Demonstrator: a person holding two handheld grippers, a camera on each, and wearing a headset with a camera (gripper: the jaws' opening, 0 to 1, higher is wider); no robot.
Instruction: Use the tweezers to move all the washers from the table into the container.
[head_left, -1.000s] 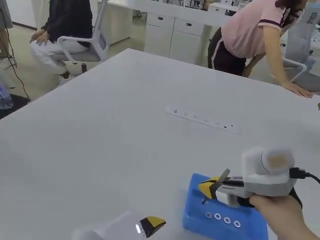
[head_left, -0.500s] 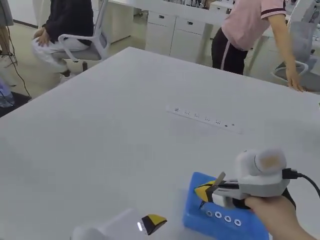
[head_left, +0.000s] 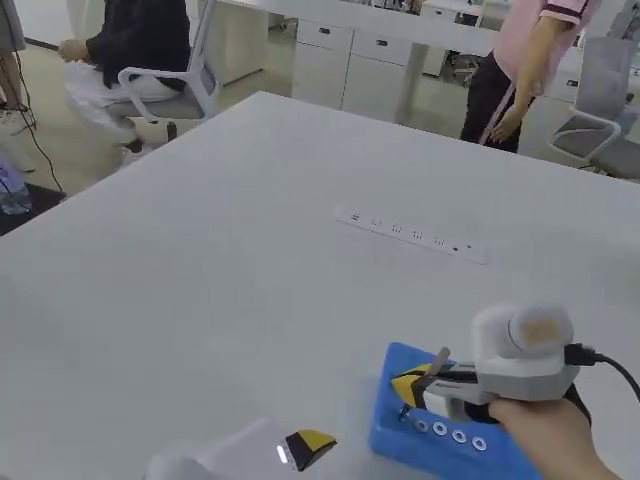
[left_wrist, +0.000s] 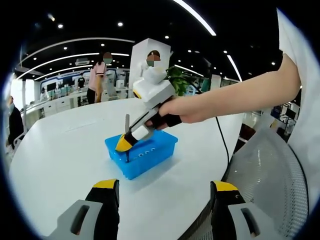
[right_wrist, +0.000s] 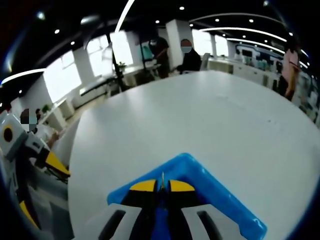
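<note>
A blue container (head_left: 395, 430) sits at the near right of the white table, with several washers (head_left: 448, 433) in a row inside it. My right gripper (head_left: 405, 387) hovers over the container's left end, shut on grey tweezers (head_left: 438, 361). In the right gripper view the yellow jaws meet on the thin tweezers (right_wrist: 162, 181) above the container's rim (right_wrist: 215, 192). My left gripper (head_left: 306, 447) is low at the near edge, left of the container. In the left gripper view it (left_wrist: 165, 197) stands open and holds nothing, facing the container (left_wrist: 150, 162) and the right gripper (left_wrist: 125, 143).
A white power strip (head_left: 410, 233) is set into the table's middle. A person sits on a chair (head_left: 165, 85) beyond the far left edge, and a person in pink (head_left: 530, 60) stands beyond the far right. White cabinets (head_left: 330, 60) line the back.
The person in pink has straightened and stepped right, away from the table. The right gripper with the tweezers has dipped slightly over the container. The left gripper is unchanged.
</note>
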